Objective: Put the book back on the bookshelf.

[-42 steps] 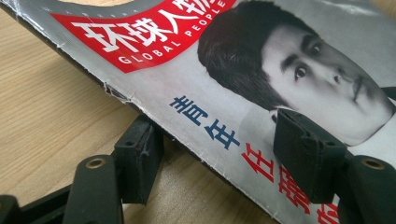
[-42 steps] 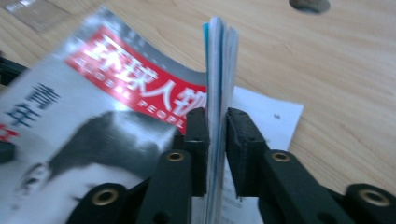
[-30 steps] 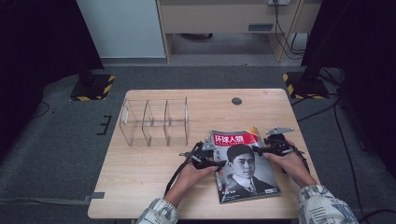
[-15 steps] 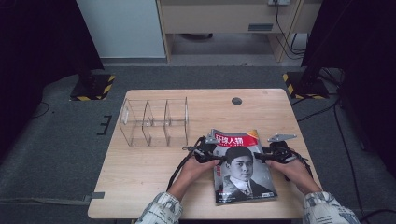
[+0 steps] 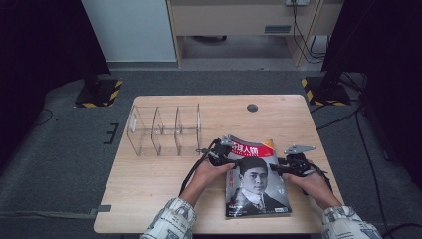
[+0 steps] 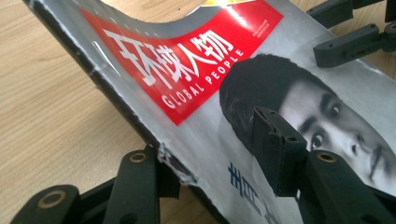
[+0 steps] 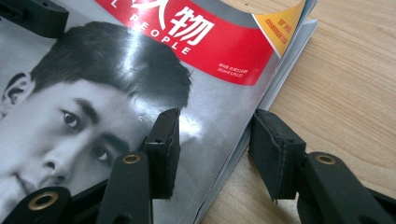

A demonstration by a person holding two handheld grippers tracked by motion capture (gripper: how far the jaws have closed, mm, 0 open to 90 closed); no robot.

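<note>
1. Overhead, in the high view, the magazine (image 5: 256,181) lay face up near the front right of the tabletop (image 5: 149,194), its far end lifted slightly. The left gripper (image 5: 225,158) stood at its left edge and the right gripper (image 5: 282,167) at its right edge, both near the far end. A clear acrylic rack (image 5: 164,130) with three compartments stood empty to the left of the magazine, well apart from it. Judged from this, the magazine had been taken at both edges but not yet raised clear or moved toward the rack.

2. Closer in, the left gripper view showed the left gripper (image 6: 219,156) with its jaws astride the magazine's (image 6: 196,93) spine edge, one below and one on the cover. The jaws had just been closing; they appeared to pinch the raised edge, which curled off the wood. The right gripper's jaws showed at top right.

3. Likewise, the right gripper view showed the right gripper (image 7: 215,149) astride the magazine's (image 7: 140,84) open page edge, one jaw resting on the cover, the other beside the fanned pages with a gap. These jaws had also just been closing, but a firm grip was not evident.

4. The cover was glossy grey with a red title band, a yellow corner flash and a portrait; the spine looked scuffed.
</note>
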